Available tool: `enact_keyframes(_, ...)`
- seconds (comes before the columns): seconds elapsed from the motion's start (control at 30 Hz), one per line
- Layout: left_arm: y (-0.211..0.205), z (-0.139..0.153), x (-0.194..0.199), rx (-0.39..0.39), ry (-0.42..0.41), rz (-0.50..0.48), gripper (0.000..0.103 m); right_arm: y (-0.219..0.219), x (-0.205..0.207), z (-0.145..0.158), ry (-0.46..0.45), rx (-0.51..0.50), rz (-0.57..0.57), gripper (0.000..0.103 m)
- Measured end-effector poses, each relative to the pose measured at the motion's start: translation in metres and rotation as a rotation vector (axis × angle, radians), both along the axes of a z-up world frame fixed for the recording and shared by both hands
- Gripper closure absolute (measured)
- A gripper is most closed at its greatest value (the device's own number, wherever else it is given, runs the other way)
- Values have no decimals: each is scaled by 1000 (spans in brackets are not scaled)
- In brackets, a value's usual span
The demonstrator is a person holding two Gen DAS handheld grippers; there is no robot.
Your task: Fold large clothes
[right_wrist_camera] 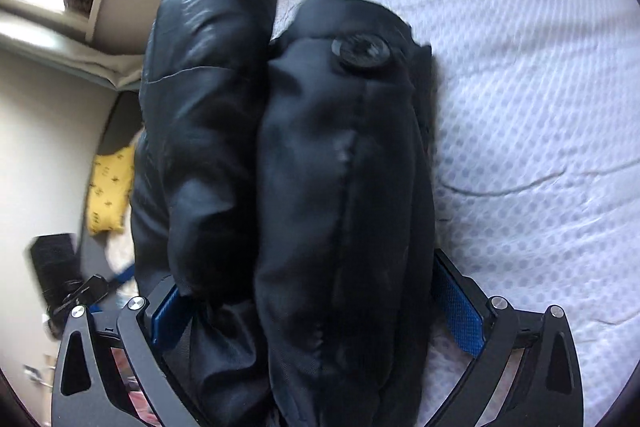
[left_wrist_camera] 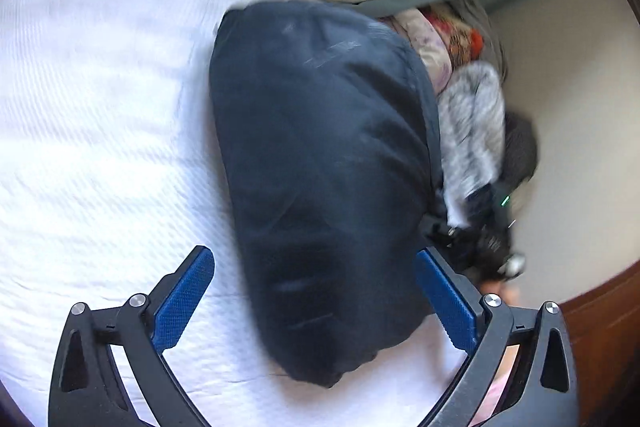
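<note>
I have the dark padded jacket bundled lengthwise near the bed's wall-side edge, beside a pile of other clothes. My left gripper is spread wide, touching nothing. My right gripper is splayed around the jacket's bulk, not pinching it. I judge a fold just laid; next I need a firm grip on one end to double it over.

Both tools point steeply downward. The left hand-held gripper has its 2 blue-padded fingers spread wide; the right hand-held gripper likewise stands fully spread, pads pressing nothing.
</note>
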State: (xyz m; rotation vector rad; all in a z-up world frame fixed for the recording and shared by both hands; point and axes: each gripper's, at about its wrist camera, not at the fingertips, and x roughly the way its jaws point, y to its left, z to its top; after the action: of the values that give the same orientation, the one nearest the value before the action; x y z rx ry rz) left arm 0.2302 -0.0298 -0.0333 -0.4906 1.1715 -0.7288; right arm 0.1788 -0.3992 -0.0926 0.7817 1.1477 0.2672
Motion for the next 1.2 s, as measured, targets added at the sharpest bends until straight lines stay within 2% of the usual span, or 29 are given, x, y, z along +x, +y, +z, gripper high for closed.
enact_keyframes(0.13,-3,-32,9,-74,124,16,1,-6,0,-12,-3,55,-4,1)
enact_keyframes(0.27,-11,-42,8,-155,146,-17,1,-7,-4,-15,-11,63,1,0)
enact_keyframes(0.4,-23,-44,4,-116,99,-23,0,-8,-4,-19,-22,71,9,0)
enact_keyframes(0.5,-22,-42,5,-112,78,-8,6,-5,-3,-21,-32,88,14,0)
enact_keyframes(0.6,-26,-28,3,-46,11,6,13,6,-2,-22,-39,124,18,5)
enact_keyframes(0.63,-27,-19,1,-6,-35,15,15,8,-3,-22,-41,128,17,7)
enact_keyframes(0.7,-25,-6,0,41,-94,31,17,14,-2,-22,-54,143,18,12)
enact_keyframes(0.77,-21,2,1,59,-119,42,17,23,-1,-19,-70,163,19,17)
enact_keyframes(1.0,19,21,-4,87,-159,103,17,72,7,-4,-121,186,84,18)
enact_keyframes(1.13,46,19,-7,88,-150,147,17,103,15,-5,-127,210,123,18)
enact_keyframes(1.2,58,6,-6,87,-125,169,17,119,20,-7,-120,203,142,18)
